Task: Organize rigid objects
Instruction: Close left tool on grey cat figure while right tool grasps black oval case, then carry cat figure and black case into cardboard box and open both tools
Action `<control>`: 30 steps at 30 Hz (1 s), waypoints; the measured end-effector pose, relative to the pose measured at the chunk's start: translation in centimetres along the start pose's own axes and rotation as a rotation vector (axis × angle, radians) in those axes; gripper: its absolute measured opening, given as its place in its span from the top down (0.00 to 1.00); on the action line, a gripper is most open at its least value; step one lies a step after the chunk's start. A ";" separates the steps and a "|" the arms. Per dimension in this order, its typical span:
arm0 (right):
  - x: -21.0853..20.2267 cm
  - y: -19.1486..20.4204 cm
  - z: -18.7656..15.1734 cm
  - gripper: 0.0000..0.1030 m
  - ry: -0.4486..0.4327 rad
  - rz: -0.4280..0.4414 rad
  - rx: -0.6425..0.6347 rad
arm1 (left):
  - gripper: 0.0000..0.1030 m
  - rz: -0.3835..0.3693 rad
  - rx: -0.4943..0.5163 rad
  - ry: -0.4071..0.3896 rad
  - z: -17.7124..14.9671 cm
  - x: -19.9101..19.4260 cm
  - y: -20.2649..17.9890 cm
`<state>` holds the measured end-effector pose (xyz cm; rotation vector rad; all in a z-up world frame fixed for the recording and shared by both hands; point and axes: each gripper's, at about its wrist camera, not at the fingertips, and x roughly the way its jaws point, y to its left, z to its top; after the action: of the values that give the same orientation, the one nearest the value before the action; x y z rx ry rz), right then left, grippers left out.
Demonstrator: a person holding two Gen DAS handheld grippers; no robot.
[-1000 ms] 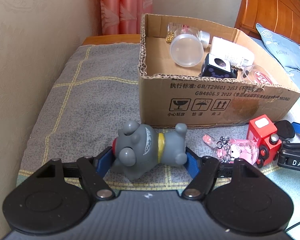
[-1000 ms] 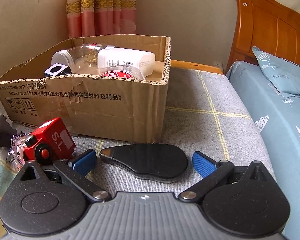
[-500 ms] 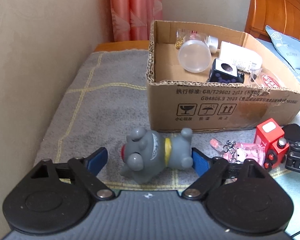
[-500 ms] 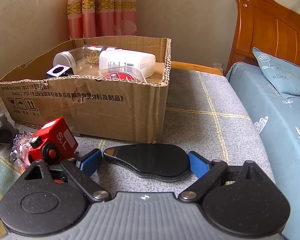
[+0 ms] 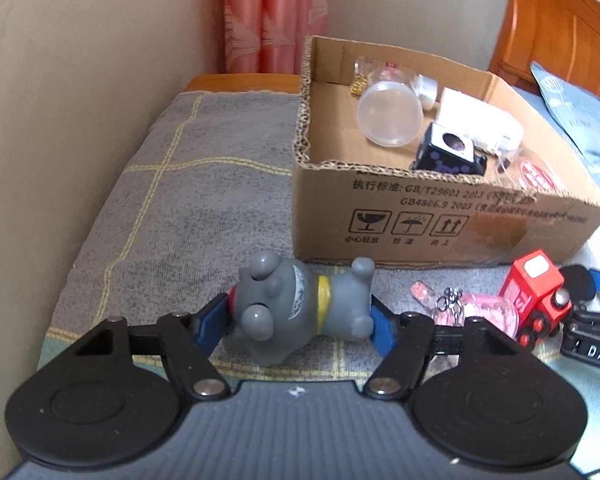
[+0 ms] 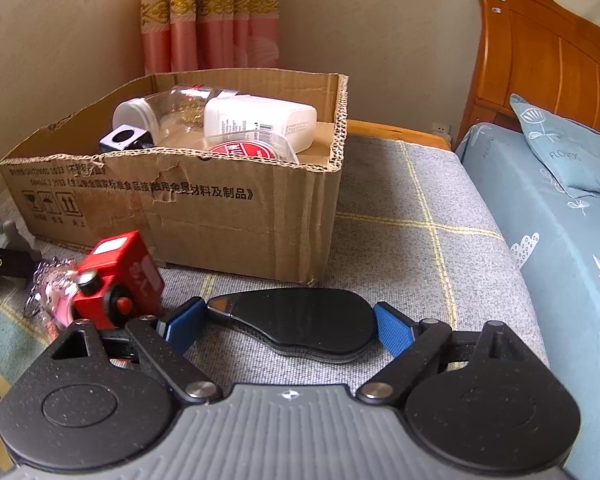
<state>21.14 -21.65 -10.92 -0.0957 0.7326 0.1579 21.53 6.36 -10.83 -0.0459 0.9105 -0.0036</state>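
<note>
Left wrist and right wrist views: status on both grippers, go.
Left gripper: jaws closing on grey toy figure, pads touching both ends. Right gripper: pads against flat black case. Both items on blanket, cardboard box just beyond, path clear.

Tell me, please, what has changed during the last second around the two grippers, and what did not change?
The left gripper opened off the grey figurine and is now closing; its jaws press its head and feet again. The right gripper narrowed its jaws from either side until they touch the ends of the black flat case. Both objects still lie on the grey blanket; the cardboard box and red toy train are unmoved.
</note>
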 end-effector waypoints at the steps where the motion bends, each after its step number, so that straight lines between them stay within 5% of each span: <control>1: -0.1 0.0 0.0 0.10 0.003 0.004 -0.011 | 0.32 -0.003 0.009 0.003 0.0 -0.1 0.0; 16: -4.9 -1.5 1.0 0.10 0.005 0.106 -0.113 | 0.32 -0.102 0.185 -0.031 0.6 -6.0 -0.7; 30: -9.5 -1.9 4.3 0.10 -0.098 0.147 -0.196 | 0.32 -0.129 0.270 -0.159 7.8 -7.3 -3.7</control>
<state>17.31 -23.97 -1.27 -0.2194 0.6252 0.3727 23.32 3.11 -0.14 0.1449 0.7402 -0.2395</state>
